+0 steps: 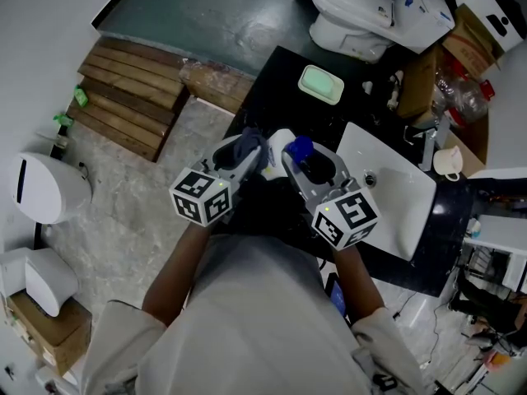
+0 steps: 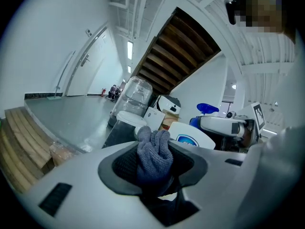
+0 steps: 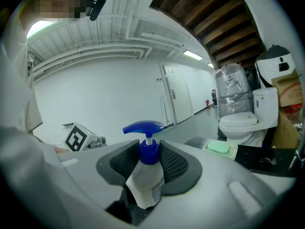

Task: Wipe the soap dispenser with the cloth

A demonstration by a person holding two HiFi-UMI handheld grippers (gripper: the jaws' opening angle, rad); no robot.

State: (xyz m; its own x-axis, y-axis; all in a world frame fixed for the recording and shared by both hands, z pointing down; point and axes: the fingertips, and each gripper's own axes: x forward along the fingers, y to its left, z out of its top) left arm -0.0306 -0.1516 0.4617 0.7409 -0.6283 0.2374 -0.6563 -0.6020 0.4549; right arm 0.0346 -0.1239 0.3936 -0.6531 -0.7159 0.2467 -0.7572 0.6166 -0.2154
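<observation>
Left claw [image 2: 153, 151] clamped on bunched grey-blue terry cloth [image 2: 153, 160], wad poking past its tips; right claw [image 3: 150, 159] partway closed, pads pressing collar and upper body of white plastic soap dispenser with blue pump [image 3: 143, 178]; dispenser just beside left claw's tips, over black surface [image 1: 272, 81].

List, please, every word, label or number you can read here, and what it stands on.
No text is legible.
Soap dispenser: blue oval logo and small-print label, both too blurred.
Marker cubes: square patterns only, no letters.
White box: blue print, too small.
</observation>
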